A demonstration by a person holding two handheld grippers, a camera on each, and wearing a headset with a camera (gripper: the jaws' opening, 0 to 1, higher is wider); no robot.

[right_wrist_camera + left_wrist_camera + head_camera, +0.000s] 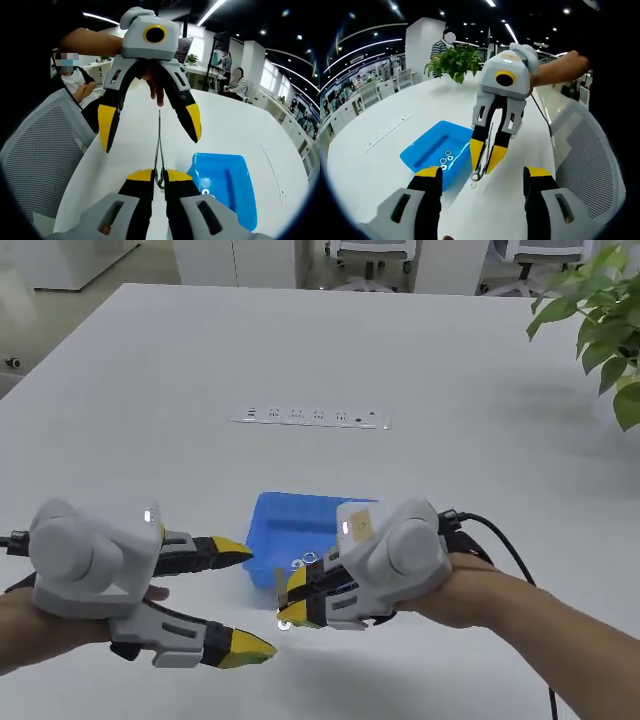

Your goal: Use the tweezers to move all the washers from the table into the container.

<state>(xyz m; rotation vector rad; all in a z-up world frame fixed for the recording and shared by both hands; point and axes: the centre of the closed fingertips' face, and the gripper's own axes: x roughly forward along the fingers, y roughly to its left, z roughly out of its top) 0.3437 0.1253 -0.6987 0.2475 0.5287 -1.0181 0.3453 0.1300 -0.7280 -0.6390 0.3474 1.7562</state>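
My right gripper (297,597) (159,176) is shut on thin metal tweezers (159,145) that point toward my left gripper. The tweezers' tips (476,172) are low over the white table, with a small washer (475,176) at them and another washer (473,186) on the table just below. A blue container (275,525) (427,147) (230,175) lies beside the tweezers and holds three washers (446,158) (305,561) (205,192). My left gripper (243,598) (482,174) (150,125) is open and empty, facing the right gripper (488,152).
A white power strip (310,417) lies further back on the table (450,420). A potted green plant (600,310) stands at the back right. A grey mesh chair (45,150) is off the table's near edge. People sit in the background.
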